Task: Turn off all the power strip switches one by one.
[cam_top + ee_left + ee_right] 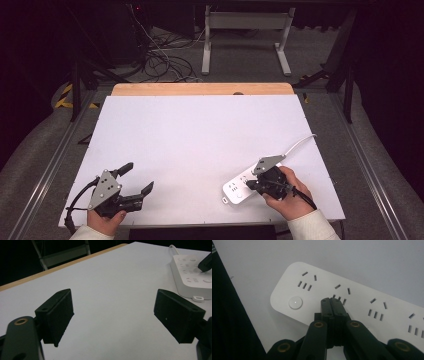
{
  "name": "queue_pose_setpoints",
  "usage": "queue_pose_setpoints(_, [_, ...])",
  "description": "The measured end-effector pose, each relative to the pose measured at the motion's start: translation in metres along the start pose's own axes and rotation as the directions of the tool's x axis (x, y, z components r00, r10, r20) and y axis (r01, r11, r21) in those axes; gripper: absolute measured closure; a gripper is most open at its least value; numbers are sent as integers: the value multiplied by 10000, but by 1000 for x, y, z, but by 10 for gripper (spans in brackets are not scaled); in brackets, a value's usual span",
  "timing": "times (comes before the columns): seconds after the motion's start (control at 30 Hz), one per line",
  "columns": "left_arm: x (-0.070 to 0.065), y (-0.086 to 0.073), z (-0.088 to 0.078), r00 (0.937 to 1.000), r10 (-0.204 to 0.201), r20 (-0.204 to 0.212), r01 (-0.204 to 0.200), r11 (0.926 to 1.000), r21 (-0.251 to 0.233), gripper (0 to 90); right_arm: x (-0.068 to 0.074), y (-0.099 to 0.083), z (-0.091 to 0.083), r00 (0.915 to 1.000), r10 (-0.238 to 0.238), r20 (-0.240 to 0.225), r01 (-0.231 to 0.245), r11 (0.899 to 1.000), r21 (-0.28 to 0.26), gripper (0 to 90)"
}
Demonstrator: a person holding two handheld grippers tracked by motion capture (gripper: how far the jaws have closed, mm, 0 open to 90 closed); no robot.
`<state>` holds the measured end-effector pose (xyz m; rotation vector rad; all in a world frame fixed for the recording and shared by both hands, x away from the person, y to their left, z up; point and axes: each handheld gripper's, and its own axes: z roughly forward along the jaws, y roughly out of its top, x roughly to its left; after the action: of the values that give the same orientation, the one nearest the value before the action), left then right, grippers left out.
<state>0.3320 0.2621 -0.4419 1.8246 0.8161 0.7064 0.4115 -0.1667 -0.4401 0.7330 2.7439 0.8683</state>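
A white power strip (pixel 243 186) with several sockets and a round button lies near the table's front right, its white cable (pixel 299 145) running off to the back right. My right gripper (pixel 248 184) hovers just over the strip's top, jaws shut with nothing between them. In the right gripper view the joined tips (pixel 332 300) sit over the strip (pixel 352 295) beside the round button (pixel 295 302). My left gripper (pixel 137 178) rests at the front left, jaws wide open and empty. The left gripper view has the gripper (pixel 113 315) facing bare table, the strip (pixel 192 277) at right.
The white table (pixel 200 140) has a wooden strip along its far edge (pixel 202 89). Beyond it stand a white table frame (pixel 245 35) and loose cables (pixel 165 60) on the floor. The table's front edge lies close under both hands.
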Motion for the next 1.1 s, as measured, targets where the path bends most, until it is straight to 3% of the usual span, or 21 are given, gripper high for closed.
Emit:
queue_pose_setpoints(0.97, [-1, 0, 1, 10000, -17, -23, 17, 10000, 40, 167, 0, 3, 4, 9994, 345, -42, -342, 9979, 547, 900])
queue_pose_setpoints(1.1, [-1, 0, 1, 10000, 13, -35, -13, 10000, 44, 167, -3, 2, 4, 9977, 658, -167, -649, 9967, 487, 900])
